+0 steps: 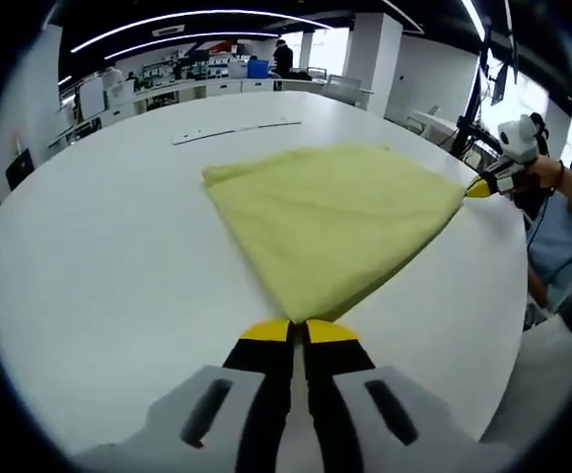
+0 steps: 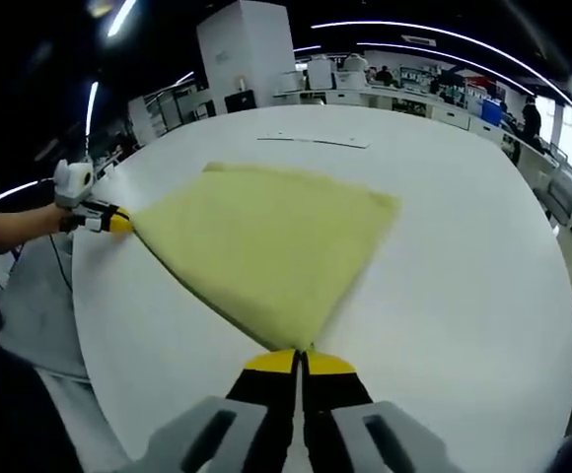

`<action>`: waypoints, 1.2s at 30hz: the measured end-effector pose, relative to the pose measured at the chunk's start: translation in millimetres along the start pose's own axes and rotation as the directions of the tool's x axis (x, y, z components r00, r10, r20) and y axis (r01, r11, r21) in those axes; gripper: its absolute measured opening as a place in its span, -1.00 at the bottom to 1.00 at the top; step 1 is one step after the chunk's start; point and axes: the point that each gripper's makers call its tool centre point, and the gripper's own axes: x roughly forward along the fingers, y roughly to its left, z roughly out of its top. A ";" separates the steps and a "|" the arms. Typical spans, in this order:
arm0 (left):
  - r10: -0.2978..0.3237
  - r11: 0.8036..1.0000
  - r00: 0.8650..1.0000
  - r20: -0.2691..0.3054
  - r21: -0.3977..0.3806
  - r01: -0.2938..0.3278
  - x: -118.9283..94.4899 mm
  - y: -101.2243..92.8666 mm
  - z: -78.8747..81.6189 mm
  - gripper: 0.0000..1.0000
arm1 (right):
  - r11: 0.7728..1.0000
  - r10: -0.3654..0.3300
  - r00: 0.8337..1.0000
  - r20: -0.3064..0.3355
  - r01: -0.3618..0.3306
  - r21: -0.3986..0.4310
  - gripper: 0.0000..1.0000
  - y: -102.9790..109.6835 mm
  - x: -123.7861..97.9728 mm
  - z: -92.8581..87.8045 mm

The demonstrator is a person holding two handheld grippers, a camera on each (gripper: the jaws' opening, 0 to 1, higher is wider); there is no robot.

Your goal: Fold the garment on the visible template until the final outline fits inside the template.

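The left gripper [image 1: 299, 330] has black jaws capped with yellow tips, set in pale grey housings with dark oval slots. The right gripper [image 2: 301, 362] has the same black jaws, yellow tips and grey slotted housings. At three o'clock in the left gripper view, the person wears a light blue top [image 1: 560, 246].

White round-edged tabletop [image 1: 99, 256] carries a pale yellow garment [image 1: 335, 222], spread flat near the middle (folded, roughly triangular outline). Thin dark template line [image 1: 237, 131] lies beyond it, apart from the cloth.
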 end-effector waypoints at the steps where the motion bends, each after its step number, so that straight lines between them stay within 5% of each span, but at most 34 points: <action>1: -0.002 1.000 1.000 0.000 0.007 0.002 -0.9 -0.8 0.3 -1.00 | 1.000 0.000 1.000 0.000 0.000 -0.003 -1.00 0.2 -0.7 -0.3; 32: -0.013 1.000 0.999 -0.031 -0.006 0.013 -21.7 -15.2 -22.9 -1.00 | 1.000 0.010 1.000 -0.018 -0.010 -0.011 -1.00 17.9 -16.1 -16.4; 36: -0.014 0.998 0.999 -0.033 -0.062 0.011 -22.9 -15.4 -23.2 -1.00 | 1.000 -0.006 1.000 -0.016 0.006 -0.007 -1.00 16.0 -14.8 -15.2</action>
